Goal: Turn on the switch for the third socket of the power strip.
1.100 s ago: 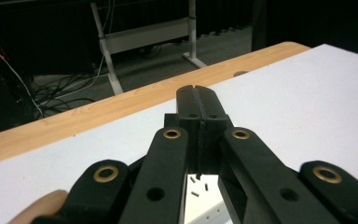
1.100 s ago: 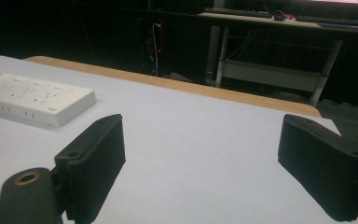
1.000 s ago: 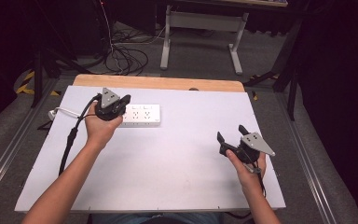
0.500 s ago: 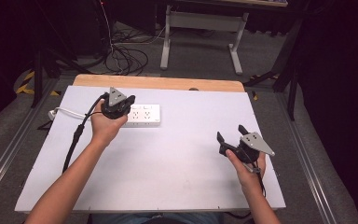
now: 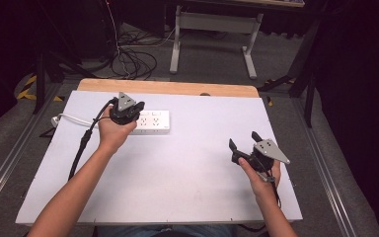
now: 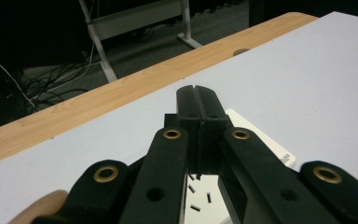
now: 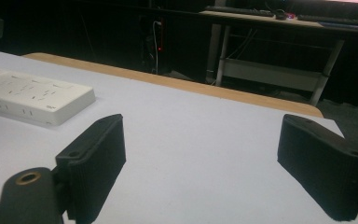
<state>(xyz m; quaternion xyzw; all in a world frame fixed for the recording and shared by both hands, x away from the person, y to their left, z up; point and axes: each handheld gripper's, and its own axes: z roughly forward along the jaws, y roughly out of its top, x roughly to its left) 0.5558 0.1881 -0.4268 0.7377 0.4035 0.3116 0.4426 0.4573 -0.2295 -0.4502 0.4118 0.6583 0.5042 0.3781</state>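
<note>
A white power strip (image 5: 153, 121) lies flat at the far left of the white tabletop (image 5: 177, 173). My left gripper (image 5: 137, 107) hovers over the strip's left end, held in a hand, its jaws shut together with nothing between them. In the left gripper view the closed tips (image 6: 197, 95) point across the strip (image 6: 265, 147), whose socket slots show below. My right gripper (image 5: 243, 139) is held near the table's right side, open and empty. In the right gripper view its pads (image 7: 100, 154) stand wide apart above bare table, the power strip (image 7: 32, 95) far to the left.
A wooden strip (image 5: 177, 88) runs along the table's far edge. The power strip's white cord (image 5: 71, 118) trails off to the left. A black cable (image 5: 81, 145) hangs from the left gripper. Beyond the table are floor cables (image 5: 128, 54) and a metal desk frame (image 5: 212, 29).
The left hand has drifted slightly to the right over the power strip's left end, jaws still shut. The right hand has not moved.
</note>
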